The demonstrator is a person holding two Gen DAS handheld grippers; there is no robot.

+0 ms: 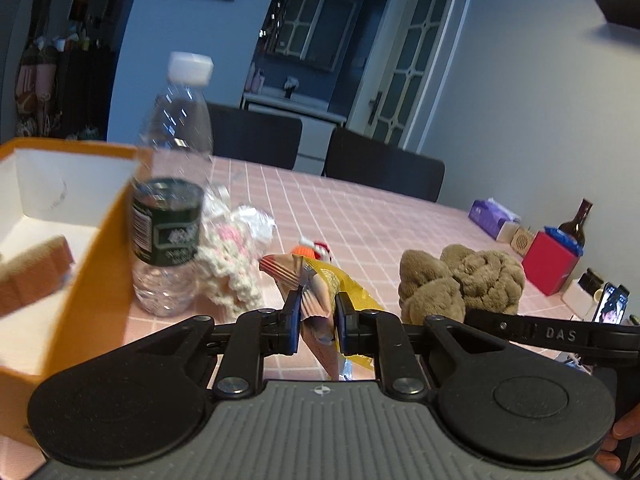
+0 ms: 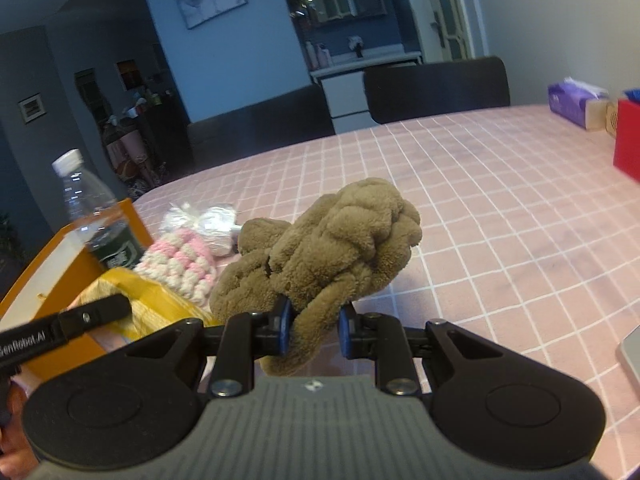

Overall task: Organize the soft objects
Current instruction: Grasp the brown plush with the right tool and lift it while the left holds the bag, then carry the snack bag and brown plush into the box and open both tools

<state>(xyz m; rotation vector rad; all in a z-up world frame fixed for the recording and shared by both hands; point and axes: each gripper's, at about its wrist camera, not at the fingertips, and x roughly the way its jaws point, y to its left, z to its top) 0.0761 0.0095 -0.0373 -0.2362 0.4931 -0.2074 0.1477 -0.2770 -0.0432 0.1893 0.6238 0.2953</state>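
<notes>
My left gripper [image 1: 318, 320] is shut on a yellow and orange snack packet [image 1: 320, 300] and holds it just right of the orange box [image 1: 92, 264]. My right gripper [image 2: 314, 326] is shut on a brown plush toy [image 2: 340, 240], which also shows in the left wrist view [image 1: 464, 276]. A pink and white knitted item [image 2: 180, 260] lies between the box and the plush; it also shows in the left wrist view [image 1: 232, 264]. The yellow packet [image 2: 152, 308] and the box [image 2: 52, 272] show at the left of the right wrist view.
A clear water bottle [image 1: 172, 200] stands against the box wall. An orange sponge-like block [image 1: 32, 272] lies inside the box. A crumpled clear wrapper [image 2: 208, 220] lies behind the knit. A purple tissue pack [image 1: 492, 216], a red box [image 1: 550, 260] and a brown bottle [image 1: 576, 220] stand at the right. Two dark chairs [image 1: 380, 168] stand behind the pink checked table [image 2: 500, 200].
</notes>
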